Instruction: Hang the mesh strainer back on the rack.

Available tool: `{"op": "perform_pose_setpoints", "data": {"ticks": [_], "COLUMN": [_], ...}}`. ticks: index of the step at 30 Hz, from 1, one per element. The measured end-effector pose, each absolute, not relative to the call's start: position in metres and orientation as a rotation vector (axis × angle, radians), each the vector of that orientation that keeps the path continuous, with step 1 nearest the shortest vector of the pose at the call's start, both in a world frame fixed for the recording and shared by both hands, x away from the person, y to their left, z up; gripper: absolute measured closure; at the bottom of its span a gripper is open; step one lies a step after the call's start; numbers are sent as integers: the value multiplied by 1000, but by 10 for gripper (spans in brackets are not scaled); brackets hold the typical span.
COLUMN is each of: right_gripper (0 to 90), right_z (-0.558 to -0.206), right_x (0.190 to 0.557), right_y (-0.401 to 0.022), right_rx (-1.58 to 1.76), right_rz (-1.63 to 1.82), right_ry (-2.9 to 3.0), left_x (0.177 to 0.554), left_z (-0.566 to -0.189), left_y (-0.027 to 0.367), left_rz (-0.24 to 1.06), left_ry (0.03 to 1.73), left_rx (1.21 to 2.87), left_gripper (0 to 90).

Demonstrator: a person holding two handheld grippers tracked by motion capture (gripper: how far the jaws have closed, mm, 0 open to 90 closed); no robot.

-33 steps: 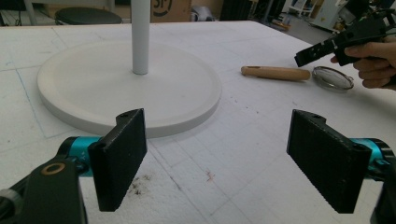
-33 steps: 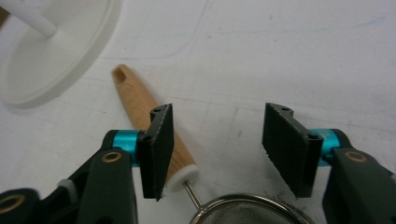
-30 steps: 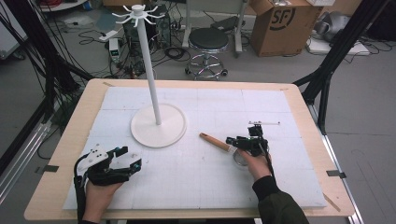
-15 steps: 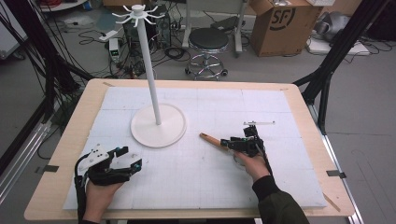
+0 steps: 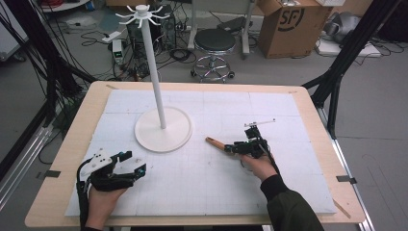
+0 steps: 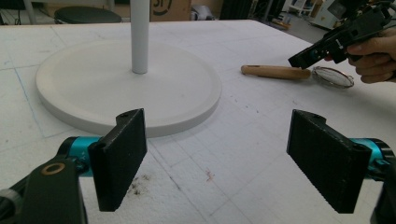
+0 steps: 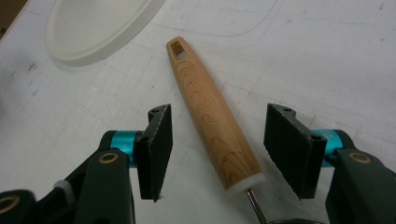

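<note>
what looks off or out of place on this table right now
Nothing stands out. The small strainer with the wooden handle lies flat on the white mat, undamaged, between the open pads of the right claw. The white stand is upright. Only a few dark specks mark the mat near the left claw.

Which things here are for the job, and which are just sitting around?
For the job:
- wooden-handled strainer, lying between the right tool's open jaws
- white hook stand

Just sitting around:
- stool
- cardboard box
- left tool, open, holding nothing
</note>
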State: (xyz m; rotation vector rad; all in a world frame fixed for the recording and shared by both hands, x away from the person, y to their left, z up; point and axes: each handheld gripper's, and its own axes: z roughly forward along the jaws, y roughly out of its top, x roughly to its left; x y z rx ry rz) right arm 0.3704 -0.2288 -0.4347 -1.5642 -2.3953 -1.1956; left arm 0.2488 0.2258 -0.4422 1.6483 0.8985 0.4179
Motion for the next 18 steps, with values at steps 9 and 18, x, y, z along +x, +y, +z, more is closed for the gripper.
{"op": "perform_pose_setpoints", "data": {"ticks": [9, 18], "right_gripper": [445, 489], "right_z": [-439, -433], "right_x": [372, 373], "right_y": [-222, -212], "right_rx": [-1526, -1523], "right_rz": [-1114, -995], "right_ry": [-2437, -2546], "left_x": [249, 249], "left_z": [-442, -442], "left_y": [225, 225], "left_rz": [415, 414], "left_ry": [899, 897], "left_rx": [1649, 1652], "left_gripper": [206, 206]}}
